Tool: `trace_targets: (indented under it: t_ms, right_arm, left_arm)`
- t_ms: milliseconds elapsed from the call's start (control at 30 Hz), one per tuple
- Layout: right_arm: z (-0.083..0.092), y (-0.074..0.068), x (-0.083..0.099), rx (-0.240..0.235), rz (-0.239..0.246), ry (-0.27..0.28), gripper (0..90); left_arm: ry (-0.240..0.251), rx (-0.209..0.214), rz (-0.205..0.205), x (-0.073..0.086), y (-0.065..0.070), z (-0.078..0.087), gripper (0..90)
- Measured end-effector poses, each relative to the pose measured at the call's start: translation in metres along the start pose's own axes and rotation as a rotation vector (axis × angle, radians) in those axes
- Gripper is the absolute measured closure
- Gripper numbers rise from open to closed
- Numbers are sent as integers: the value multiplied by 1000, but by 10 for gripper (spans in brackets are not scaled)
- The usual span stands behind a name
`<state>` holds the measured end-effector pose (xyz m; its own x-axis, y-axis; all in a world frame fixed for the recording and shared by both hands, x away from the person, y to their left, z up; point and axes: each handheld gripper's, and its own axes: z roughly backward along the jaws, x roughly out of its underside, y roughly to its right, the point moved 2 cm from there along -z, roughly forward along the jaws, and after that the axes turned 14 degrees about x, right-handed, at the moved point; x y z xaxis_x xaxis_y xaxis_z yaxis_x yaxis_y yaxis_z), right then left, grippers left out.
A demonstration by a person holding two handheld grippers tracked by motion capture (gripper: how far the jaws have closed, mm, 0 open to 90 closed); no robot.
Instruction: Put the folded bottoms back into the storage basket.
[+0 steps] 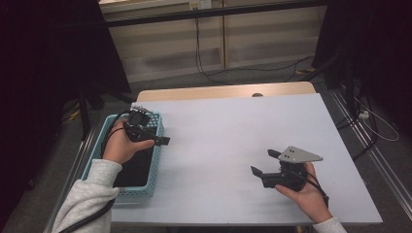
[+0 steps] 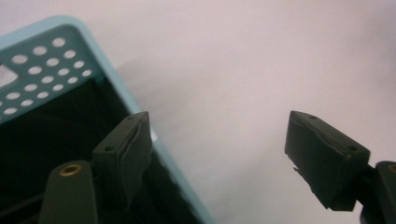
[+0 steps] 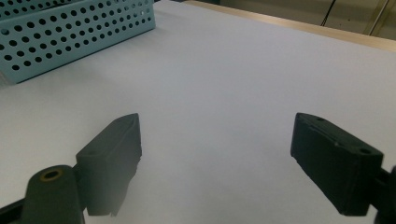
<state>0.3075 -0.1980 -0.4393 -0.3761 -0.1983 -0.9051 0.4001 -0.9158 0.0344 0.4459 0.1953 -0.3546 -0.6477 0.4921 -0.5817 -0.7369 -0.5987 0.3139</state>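
- White and flat, the table point(image 1: 233, 141) takes up the middle of the scene, with a bare wooden strip point(image 1: 218, 91) along its far edge.
- The light blue perforated basket point(image 1: 156, 127) sits at the table's left edge, running from near to far; its inside looks dark and what lies in it cannot be made out. In the right gripper view its holed wall point(image 3: 70, 28) stands at the far left.
- The left gripper point(image 1: 163, 140) is held in the person's left hand point(image 1: 121, 144) above the basket's right rim, tips pointing right toward the open table. In the left gripper view its jaws stand wide apart with nothing between them: one is over the basket's rim point(image 2: 140, 116), the other over the white surface.
- The right gripper point(image 1: 262, 162), carrying a grey three-cornered plate point(image 1: 301, 154), rests in the right hand point(image 1: 306, 194) near the table's near right corner, well apart from the basket. Its jaws are spread wide and empty over bare table, pointing left.
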Motion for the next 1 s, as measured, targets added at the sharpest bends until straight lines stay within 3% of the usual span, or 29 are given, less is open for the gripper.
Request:
trace_targets:
  t_ms: [133,600,1000]
  right_arm:
    - [4,4,3,7,-4,-3,158]
    - [17,19,13,21,-14,-17,157]
    - [17,23,17,13,-10,-34,156]
  left_arm:
    - [-4,36,-16,-3,10,-6,219]
    - [-44,89,-93,-5,38,-36,202]
    - [-48,130,-97,5,48,-53,193]
